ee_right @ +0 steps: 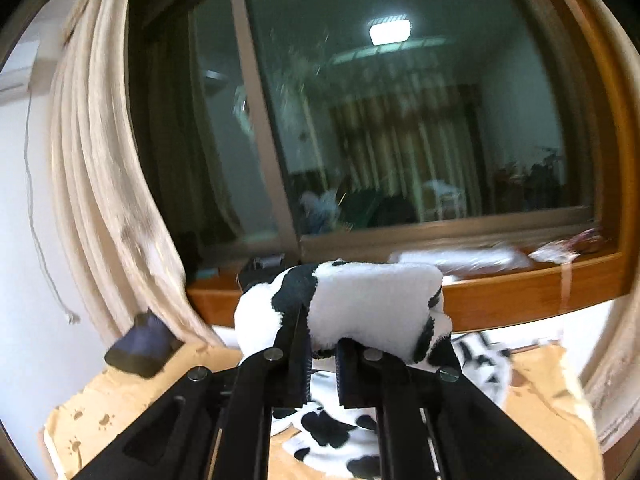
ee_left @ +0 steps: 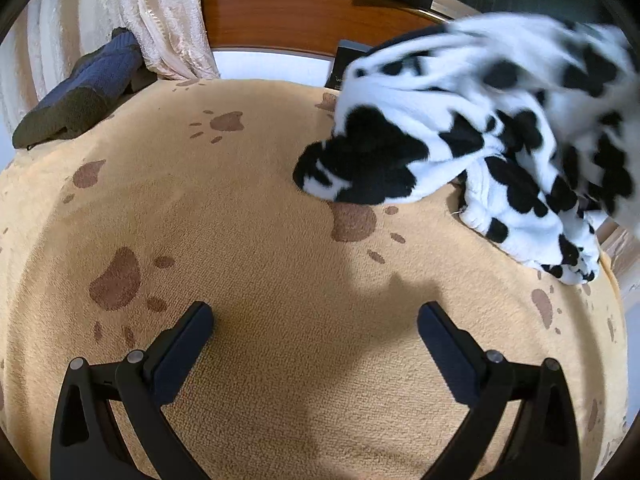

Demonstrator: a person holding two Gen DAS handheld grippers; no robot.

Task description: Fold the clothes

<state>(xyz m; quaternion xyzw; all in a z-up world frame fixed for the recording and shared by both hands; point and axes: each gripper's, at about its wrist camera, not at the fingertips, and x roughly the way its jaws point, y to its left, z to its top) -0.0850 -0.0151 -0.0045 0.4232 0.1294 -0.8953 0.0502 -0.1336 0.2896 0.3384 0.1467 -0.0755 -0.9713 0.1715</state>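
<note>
Tan paw-print blanket (ee_left: 248,208) covers the bed beneath you; your right gripper (ee_right: 323,350) is clamped on the cow-print garment (ee_left: 472,136), lifted at your right (blurred); your left gripper (ee_left: 316,320) gapes wide, holding nothing; catch a matching edge before spreading it flat.

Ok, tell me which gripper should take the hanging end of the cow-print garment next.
Left. The left gripper is open and empty above the tan blanket, with the garment drooping just ahead of it. The right gripper is already shut on a fold of that garment, holding it up.
</note>
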